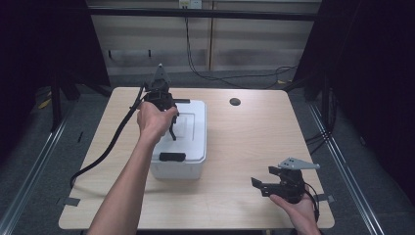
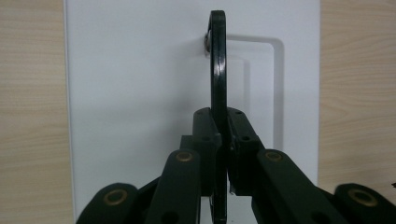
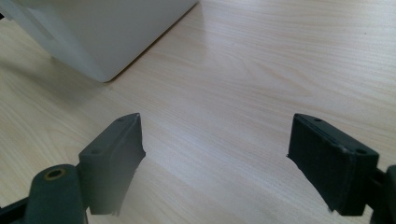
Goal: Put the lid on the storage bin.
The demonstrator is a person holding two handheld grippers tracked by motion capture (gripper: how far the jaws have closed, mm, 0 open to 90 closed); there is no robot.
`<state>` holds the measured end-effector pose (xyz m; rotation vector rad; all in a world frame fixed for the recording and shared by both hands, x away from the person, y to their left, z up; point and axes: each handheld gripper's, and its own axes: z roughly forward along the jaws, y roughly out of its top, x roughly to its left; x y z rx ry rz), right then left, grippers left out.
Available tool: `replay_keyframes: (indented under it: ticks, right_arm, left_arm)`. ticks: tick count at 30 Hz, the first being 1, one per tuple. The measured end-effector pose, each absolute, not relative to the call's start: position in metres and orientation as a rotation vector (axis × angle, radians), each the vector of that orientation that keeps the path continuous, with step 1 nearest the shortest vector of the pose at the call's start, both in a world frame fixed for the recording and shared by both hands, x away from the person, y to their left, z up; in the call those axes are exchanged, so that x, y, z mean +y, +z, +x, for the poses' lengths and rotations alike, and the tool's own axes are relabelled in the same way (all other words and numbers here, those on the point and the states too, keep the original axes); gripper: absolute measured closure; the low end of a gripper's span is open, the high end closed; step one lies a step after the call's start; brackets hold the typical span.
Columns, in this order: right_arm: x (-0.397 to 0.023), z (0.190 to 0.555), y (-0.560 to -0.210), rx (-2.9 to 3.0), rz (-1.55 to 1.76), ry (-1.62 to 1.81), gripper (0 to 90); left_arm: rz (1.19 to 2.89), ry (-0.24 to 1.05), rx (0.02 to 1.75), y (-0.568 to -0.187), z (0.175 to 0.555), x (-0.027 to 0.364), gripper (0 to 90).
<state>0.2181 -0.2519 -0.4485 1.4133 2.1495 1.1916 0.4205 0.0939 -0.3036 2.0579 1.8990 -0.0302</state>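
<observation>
Black left gripper [image 2: 219, 140] clamps the thin black upright handle [image 2: 217, 60] on the white plastic box's [image 1: 188, 142] lid; right gripper [image 1: 266, 186], jaws apart, rests near that box.

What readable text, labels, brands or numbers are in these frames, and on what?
None can be read.
White box: plain lid and walls, no print visible in the high view or the left gripper view.
Black handle clamped in the left gripper: no marking.
Right gripper, open over the table: no label on its pads.
Small yellowish fitting on the back wall: too small and blurred to tell if it carries text.
</observation>
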Motion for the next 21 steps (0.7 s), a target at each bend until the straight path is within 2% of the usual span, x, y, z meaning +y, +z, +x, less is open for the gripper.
replay_keyframes:
  ticks: [12,18,21]
  right_arm:
    - [-0.252,0.219,-0.449,2.152,1.41,1.19,17.3]
    - [-0.251,0.218,-0.449,2.153,1.407,1.19,17.3]
    - [-0.251,0.218,-0.449,2.152,1.408,1.192,17.3]
  left_arm:
    - [2.058,-0.063,1.882,-0.312,0.424,0.108,77.2]
    - [2.072,-0.055,1.845,-0.314,0.425,0.112,70.2]
    - [2.073,-0.041,1.83,-0.314,0.426,0.115,63.9]
